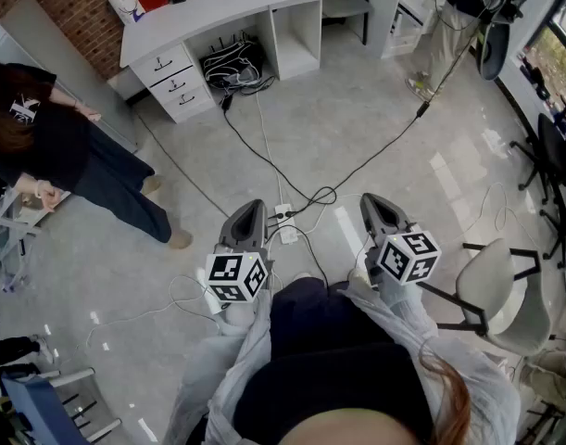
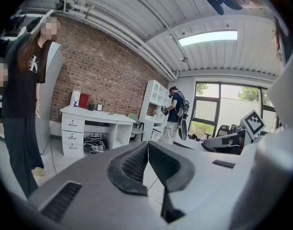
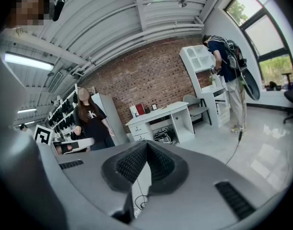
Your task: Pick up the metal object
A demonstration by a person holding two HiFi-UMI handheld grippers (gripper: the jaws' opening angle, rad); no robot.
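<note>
No metal object shows in any view. I hold both grippers close to my body over a grey floor. My left gripper is shut, its ribbed black pads meeting at the tip with nothing between them. The right gripper is shut as well, its pads touching and empty. Both point forward toward the white desk. In the left gripper view the right gripper's marker cube shows at the right; in the right gripper view the left gripper shows at the left.
Black and white cables run across the floor to a power strip just ahead of the grippers. A person in black stands at the left, another person at the far right. A white chair is at my right.
</note>
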